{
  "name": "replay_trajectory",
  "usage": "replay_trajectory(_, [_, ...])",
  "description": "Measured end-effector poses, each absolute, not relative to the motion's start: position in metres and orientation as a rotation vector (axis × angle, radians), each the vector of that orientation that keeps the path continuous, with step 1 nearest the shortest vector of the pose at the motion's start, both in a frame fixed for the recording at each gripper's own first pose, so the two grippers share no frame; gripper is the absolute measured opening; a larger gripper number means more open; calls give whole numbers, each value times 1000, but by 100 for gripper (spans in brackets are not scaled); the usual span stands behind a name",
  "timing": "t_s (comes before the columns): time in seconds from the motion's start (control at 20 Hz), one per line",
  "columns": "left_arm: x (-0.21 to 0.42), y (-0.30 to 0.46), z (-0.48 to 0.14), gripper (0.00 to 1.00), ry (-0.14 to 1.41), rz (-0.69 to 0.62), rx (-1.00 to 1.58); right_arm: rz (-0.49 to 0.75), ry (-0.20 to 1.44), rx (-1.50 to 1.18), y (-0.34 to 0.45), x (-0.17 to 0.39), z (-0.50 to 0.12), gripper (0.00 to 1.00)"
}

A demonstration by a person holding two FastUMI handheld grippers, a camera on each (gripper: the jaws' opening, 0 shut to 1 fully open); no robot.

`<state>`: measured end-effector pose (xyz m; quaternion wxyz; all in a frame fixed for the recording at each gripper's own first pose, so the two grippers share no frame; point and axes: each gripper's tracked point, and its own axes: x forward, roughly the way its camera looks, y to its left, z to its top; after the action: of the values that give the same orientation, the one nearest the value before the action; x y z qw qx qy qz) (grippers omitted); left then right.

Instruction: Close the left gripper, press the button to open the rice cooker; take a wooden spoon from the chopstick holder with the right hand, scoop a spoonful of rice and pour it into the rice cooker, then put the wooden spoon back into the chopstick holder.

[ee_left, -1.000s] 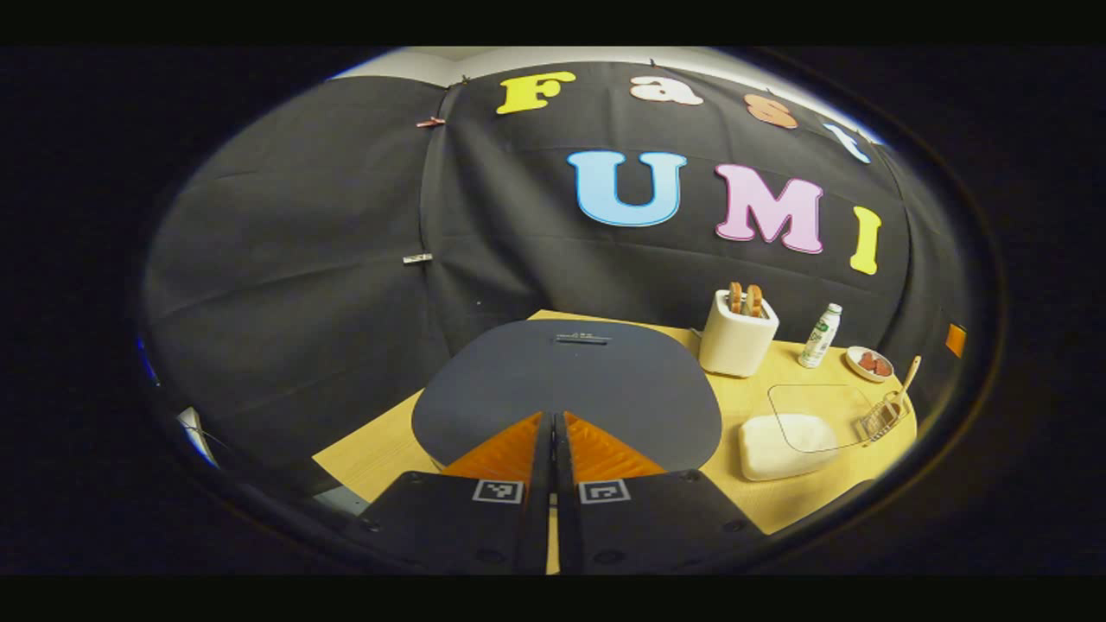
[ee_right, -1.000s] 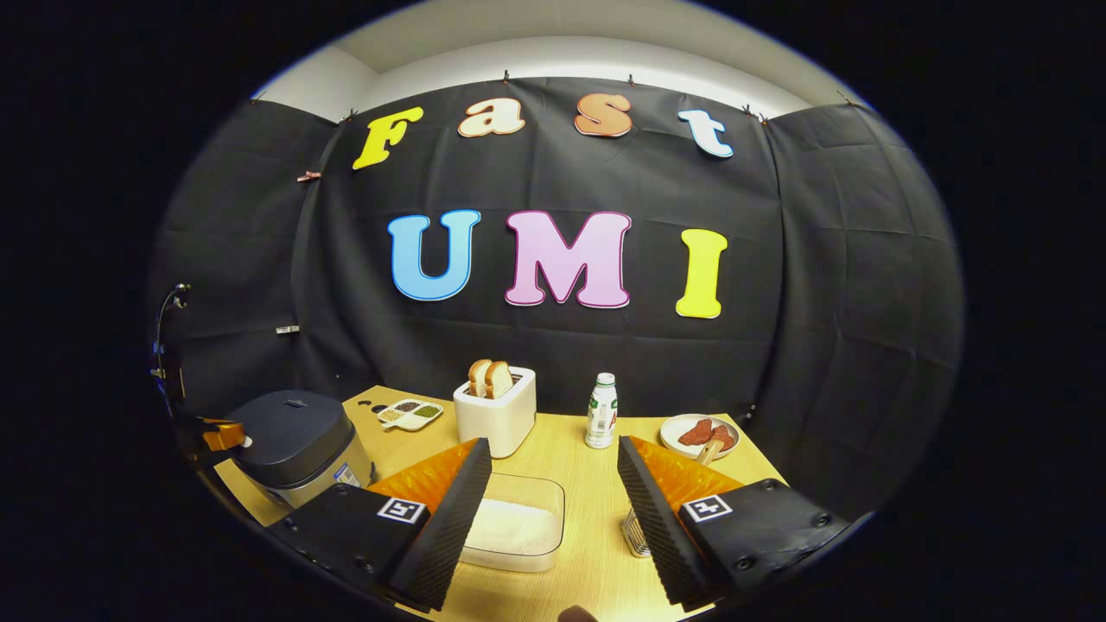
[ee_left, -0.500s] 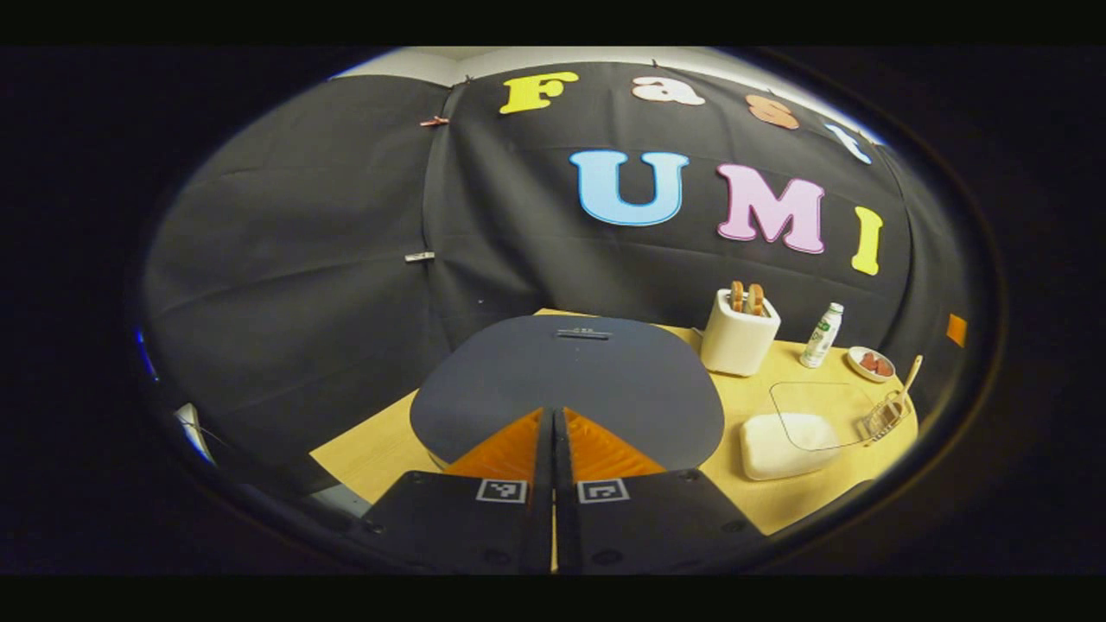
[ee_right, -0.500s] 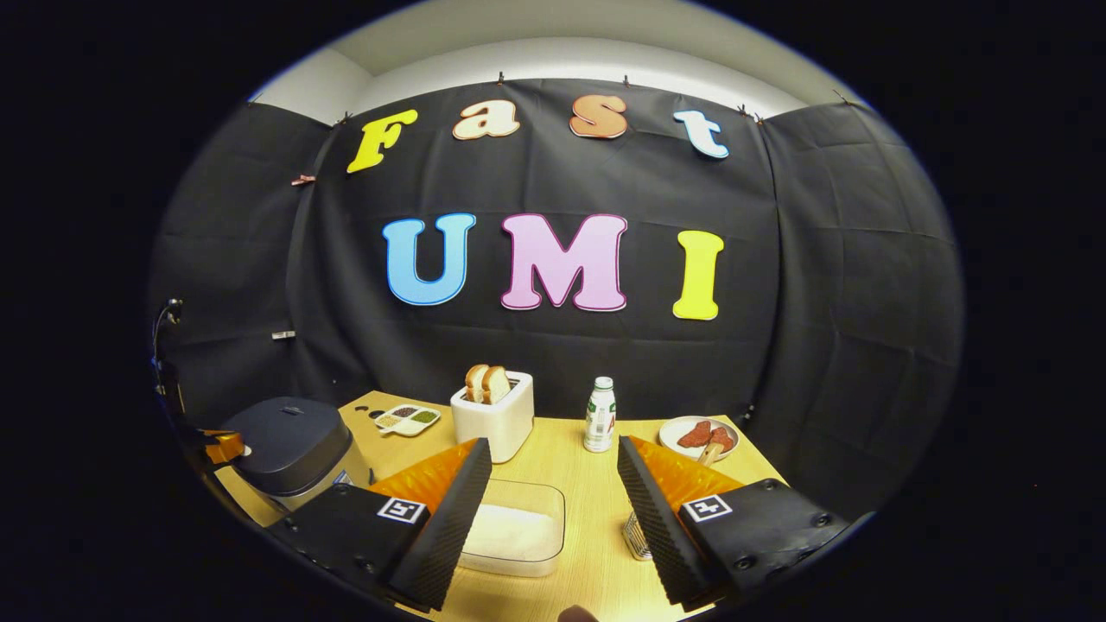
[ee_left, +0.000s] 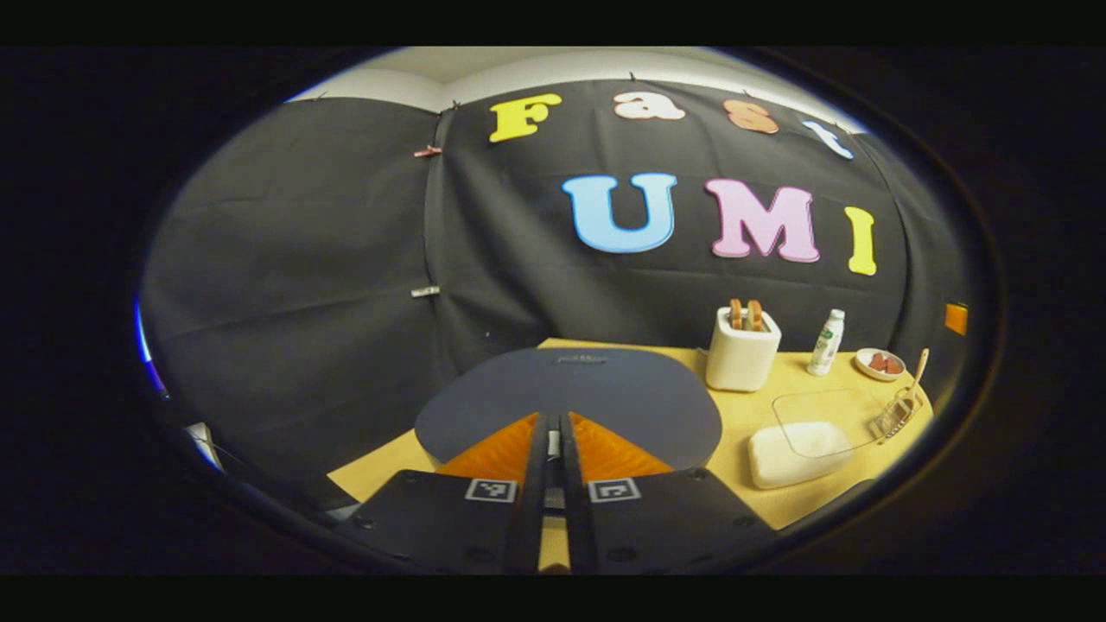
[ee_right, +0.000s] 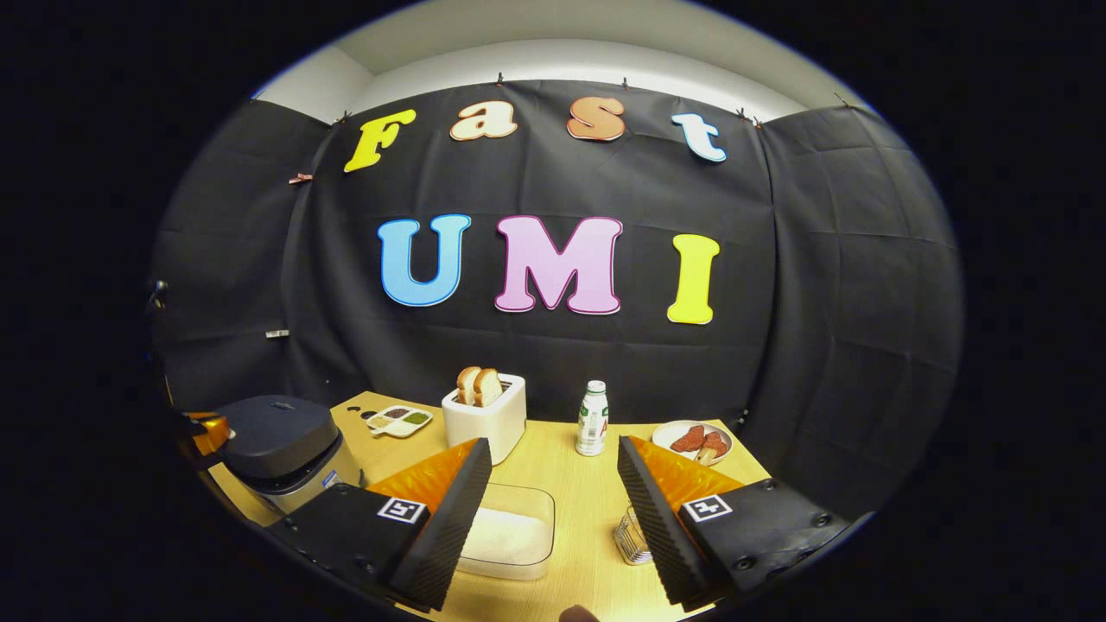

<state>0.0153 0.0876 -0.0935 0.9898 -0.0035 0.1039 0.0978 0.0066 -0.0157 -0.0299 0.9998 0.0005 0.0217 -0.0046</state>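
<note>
The dark grey rice cooker point(ee_left: 570, 397) sits right in front of my left gripper point(ee_left: 553, 432), lid down. That gripper is shut, its tips at the lid's near edge, a small pale part showing in the slit between them. In the right gripper view the cooker point(ee_right: 276, 436) stands far left with the left gripper point(ee_right: 206, 432) at its side. My right gripper point(ee_right: 553, 484) hangs open and empty above the clear box of rice point(ee_right: 510, 536). The wire chopstick holder point(ee_right: 632, 540) is half hidden behind its right finger. In the left gripper view the holder point(ee_left: 894, 416) carries the wooden spoon point(ee_left: 918, 367).
At the back of the wooden table point(ee_right: 562, 471) stand a white toaster point(ee_right: 484, 415) with bread, a small bottle point(ee_right: 592, 419), a plate of red food point(ee_right: 691, 439) and a divided dish point(ee_right: 397, 421). Black cloth walls close in behind and left.
The left gripper has sunk lower at the cooker's front edge, so the lid looks flatter, and a thin slit shows between its fingers. The right gripper has drifted slightly and stays open.
</note>
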Motion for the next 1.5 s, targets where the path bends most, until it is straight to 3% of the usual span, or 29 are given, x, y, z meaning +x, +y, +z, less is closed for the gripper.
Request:
replay_trajectory(0.15, [18, 81, -59, 43, 120, 188, 10, -34, 51, 12, -30, 8, -34, 92])
replay_trajectory(0.3, [16, 75, -36, 56, 68, 195, 38, -63, 66, 25, -46, 11, -40, 92])
replay_trajectory(0.75, [0, 56, 12, 60, -61, 190, 106, -146, 115, 53, -95, 25, -62, 92])
replay_trajectory(0.9, [-4, 46, 9, 57, -43, 181, 78, -162, 135, 67, -110, 34, -71, 92])
replay_trajectory(1.15, [-12, 33, -2, 67, 1, 173, 44, -184, 165, 90, -136, 56, -86, 92])
replay_trajectory(1.5, [-17, 20, -7, 67, 44, 195, 11, -207, 219, 110, -169, 92, -114, 92])
